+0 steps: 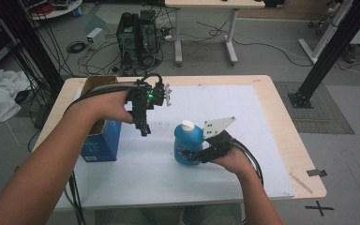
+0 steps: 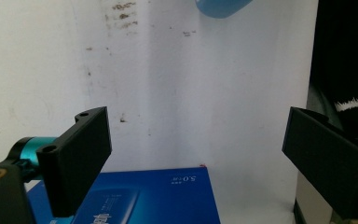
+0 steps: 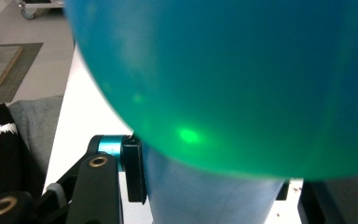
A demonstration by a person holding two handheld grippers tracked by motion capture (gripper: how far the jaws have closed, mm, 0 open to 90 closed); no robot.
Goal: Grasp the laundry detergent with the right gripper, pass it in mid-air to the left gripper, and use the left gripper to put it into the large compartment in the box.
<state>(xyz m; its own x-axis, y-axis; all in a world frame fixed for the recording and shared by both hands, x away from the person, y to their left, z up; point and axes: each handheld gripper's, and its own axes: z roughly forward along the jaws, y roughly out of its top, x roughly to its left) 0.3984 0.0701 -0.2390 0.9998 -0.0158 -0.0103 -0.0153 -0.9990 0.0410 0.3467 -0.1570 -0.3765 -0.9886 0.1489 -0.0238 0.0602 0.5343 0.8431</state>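
Right gripper [image 1: 191, 154] fingers clamp blue bottle [image 1: 188, 143] low; I judge it smooth, liquid-heavy. Left gripper [image 1: 144, 130] fingers spread, empty, beside bottle.

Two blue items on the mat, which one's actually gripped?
The blue bottle with the white cap: the right gripper is shut on it. The blue box stands free beneath the open left gripper.

High view above table [image 1: 262, 140], claw views close, sharing bottle [image 1: 187, 143]

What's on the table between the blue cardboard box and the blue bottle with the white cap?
Nothing: in the high view, bare white mat separates box and bottle.
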